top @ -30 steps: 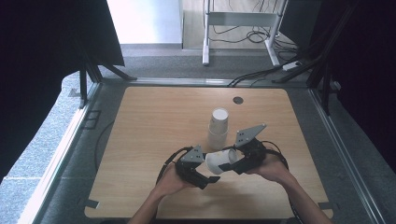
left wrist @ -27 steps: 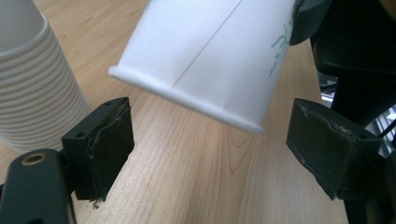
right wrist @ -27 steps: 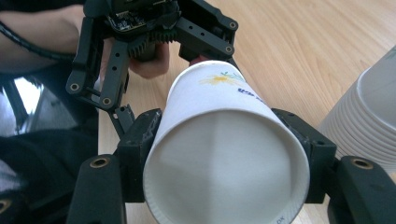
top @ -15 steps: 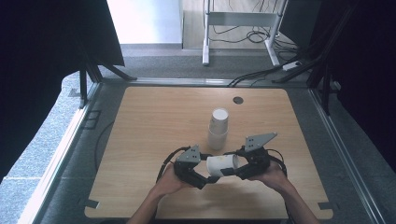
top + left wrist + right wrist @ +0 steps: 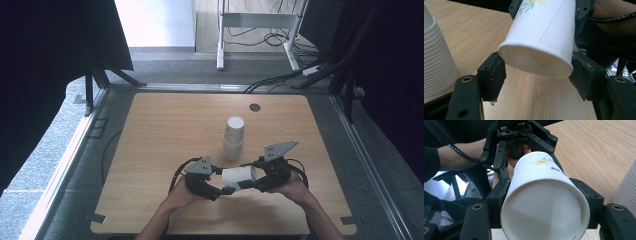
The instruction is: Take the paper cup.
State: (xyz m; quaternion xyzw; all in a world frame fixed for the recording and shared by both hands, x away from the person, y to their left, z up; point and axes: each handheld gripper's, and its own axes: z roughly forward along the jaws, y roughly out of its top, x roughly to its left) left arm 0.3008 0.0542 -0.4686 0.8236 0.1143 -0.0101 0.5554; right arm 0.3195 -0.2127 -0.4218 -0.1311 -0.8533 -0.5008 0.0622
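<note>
By the near edge of the wooden counter, both tongs, left and right, clamp one paper cup; grey carpet lies around.

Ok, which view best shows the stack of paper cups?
The high view: the stack of paper cups stands whole and upright on the table, just beyond both claws. The left gripper view catches only its ribbed rims at the edge; the right gripper view, a sliver.
</note>
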